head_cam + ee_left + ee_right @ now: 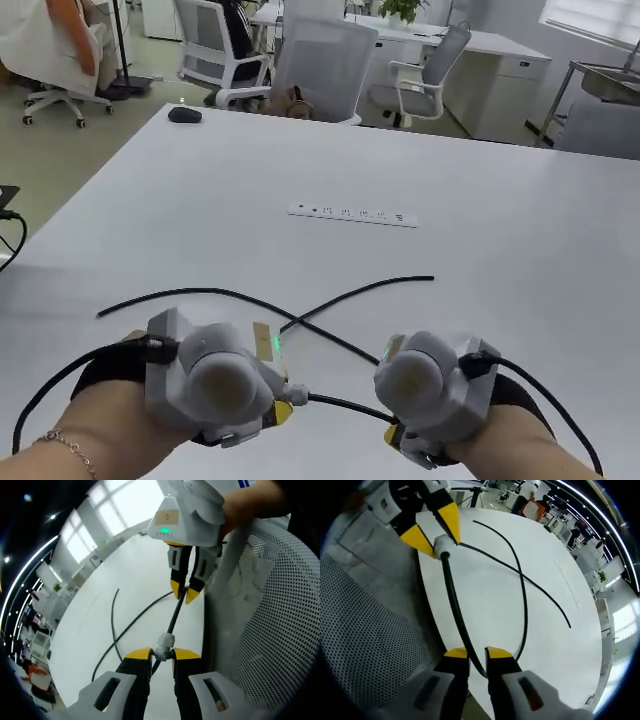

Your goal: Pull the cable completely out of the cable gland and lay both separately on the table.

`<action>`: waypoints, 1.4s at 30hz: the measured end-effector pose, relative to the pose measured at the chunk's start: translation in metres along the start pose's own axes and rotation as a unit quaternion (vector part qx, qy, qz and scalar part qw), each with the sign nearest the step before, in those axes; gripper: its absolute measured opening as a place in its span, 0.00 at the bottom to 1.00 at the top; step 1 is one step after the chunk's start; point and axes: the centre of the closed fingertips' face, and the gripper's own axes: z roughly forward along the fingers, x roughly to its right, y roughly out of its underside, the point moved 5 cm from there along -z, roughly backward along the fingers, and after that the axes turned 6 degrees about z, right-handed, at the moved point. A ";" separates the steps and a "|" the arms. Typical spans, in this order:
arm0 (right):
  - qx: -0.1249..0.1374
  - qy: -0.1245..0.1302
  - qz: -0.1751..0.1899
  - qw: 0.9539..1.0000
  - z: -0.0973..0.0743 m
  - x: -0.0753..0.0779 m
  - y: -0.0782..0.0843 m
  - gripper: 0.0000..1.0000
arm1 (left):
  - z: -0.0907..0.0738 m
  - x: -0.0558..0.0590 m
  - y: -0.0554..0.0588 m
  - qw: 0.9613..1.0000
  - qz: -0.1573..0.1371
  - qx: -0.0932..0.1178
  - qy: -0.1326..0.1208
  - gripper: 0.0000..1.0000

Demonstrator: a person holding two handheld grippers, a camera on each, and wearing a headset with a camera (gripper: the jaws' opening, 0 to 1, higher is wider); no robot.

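left hand-held gripper (162, 654) is clamped on the white cable gland (164, 644), right hand-held gripper (477, 653) pinches the black cable (454, 605) close by, at the near edge of the desk (480, 180). we'd pull straight along the cable now, hands drawing apart, with no twisting or kinking.

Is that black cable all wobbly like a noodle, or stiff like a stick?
Probably bendy, not limp: the cable lies in long loose curves across the table. It seems a bit springy, since the short stretch from the gland in the left gripper to the right gripper only bows gently. Being thin, it's likely light.
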 end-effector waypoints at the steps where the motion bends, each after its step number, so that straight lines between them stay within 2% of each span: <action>1: 0.010 -0.011 -0.002 1.000 0.001 -0.004 -0.004 0.17 | 0.000 0.001 0.000 1.000 0.001 0.000 0.001 0.17; 2: 0.021 -0.020 -0.009 1.000 0.001 -0.008 -0.008 0.19 | 0.001 0.002 -0.001 1.000 0.004 0.001 0.003 0.17; 5: 0.049 -0.027 -0.047 0.997 -0.001 -0.014 -0.020 0.18 | 0.001 0.003 -0.003 1.000 0.012 0.001 0.006 0.17; 7: 0.094 -0.053 -0.037 0.994 -0.006 -0.022 -0.032 0.18 | 0.001 0.004 -0.003 1.000 0.013 0.002 0.009 0.17; 9: 0.135 -0.066 -0.021 0.988 -0.011 -0.024 -0.043 0.19 | 0.001 0.002 -0.003 1.000 0.016 0.002 0.005 0.17; 10: 0.135 -0.062 -0.031 0.988 -0.012 -0.023 -0.043 0.17 | 0.000 0.002 -0.004 1.000 0.015 0.006 0.004 0.17; 12: 0.131 -0.051 -0.053 0.989 -0.013 -0.023 -0.043 0.13 | 0.000 0.001 -0.006 1.000 0.010 0.012 0.005 0.17; 17: 0.122 -0.053 -0.068 0.989 -0.010 -0.027 -0.041 0.03 | 0.000 0.003 -0.005 1.000 0.005 0.013 0.011 0.17; 20: 0.113 -0.055 -0.070 0.990 -0.008 -0.027 -0.039 0.02 | 0.001 0.004 -0.006 1.000 0.011 0.013 0.014 0.17; 23: 0.104 -0.046 -0.077 0.991 -0.005 -0.025 -0.038 0.02 | 0.002 0.004 -0.006 1.000 0.009 0.015 0.016 0.17; 26: 0.090 -0.047 -0.065 0.993 -0.003 -0.023 -0.033 0.02 | 0.003 0.004 -0.006 1.000 0.009 0.016 0.017 0.17; 30: 0.061 -0.036 -0.061 0.996 0.000 -0.018 -0.024 0.03 | 0.003 0.005 -0.003 1.000 0.014 0.006 0.018 0.17; 37: 0.043 -0.027 -0.044 0.998 0.002 -0.013 -0.018 0.03 | 0.003 0.001 0.001 1.000 0.006 -0.002 0.012 0.17; 42: 0.010 -0.005 -0.016 1.000 0.003 -0.002 -0.005 0.04 | 0.002 -0.003 0.006 1.000 -0.006 -0.014 0.000 0.17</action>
